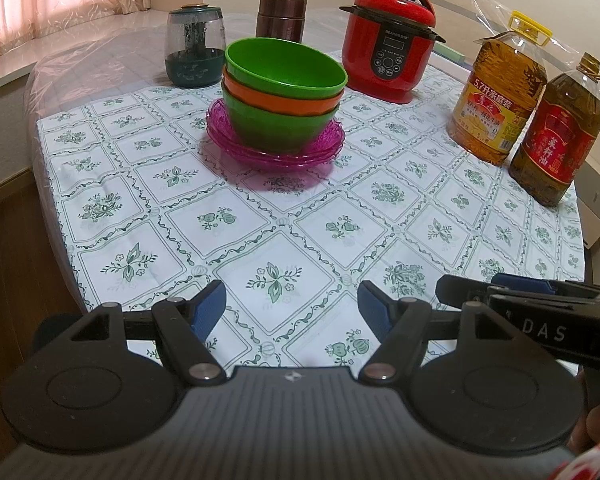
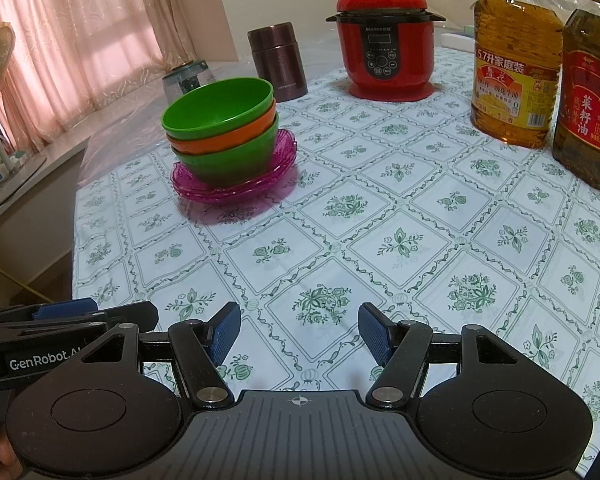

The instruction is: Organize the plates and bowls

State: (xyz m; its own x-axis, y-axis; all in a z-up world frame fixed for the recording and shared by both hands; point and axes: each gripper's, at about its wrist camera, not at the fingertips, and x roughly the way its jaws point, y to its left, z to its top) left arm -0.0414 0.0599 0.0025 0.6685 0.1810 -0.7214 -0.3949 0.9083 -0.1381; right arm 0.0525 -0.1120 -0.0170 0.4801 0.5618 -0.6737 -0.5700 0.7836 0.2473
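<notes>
Three nested bowls, a green bowl (image 1: 286, 66) on top, an orange bowl (image 1: 280, 102) in the middle and a green one below, stand on a stack of pink translucent plates (image 1: 276, 152) mid-table. The stack also shows in the right wrist view: bowls (image 2: 220, 110), plates (image 2: 236, 188). My left gripper (image 1: 292, 304) is open and empty over the near table edge, far from the stack. My right gripper (image 2: 299, 326) is open and empty, also near the front edge. Each gripper shows at the side of the other's view.
A red rice cooker (image 1: 392, 40), a brown flask (image 1: 281, 16) and a glass jar with a dark lid (image 1: 194, 46) stand behind the stack. Two large oil bottles (image 1: 500, 92) (image 1: 560, 136) stand at the right. A floral tablecloth (image 1: 300, 240) covers the table.
</notes>
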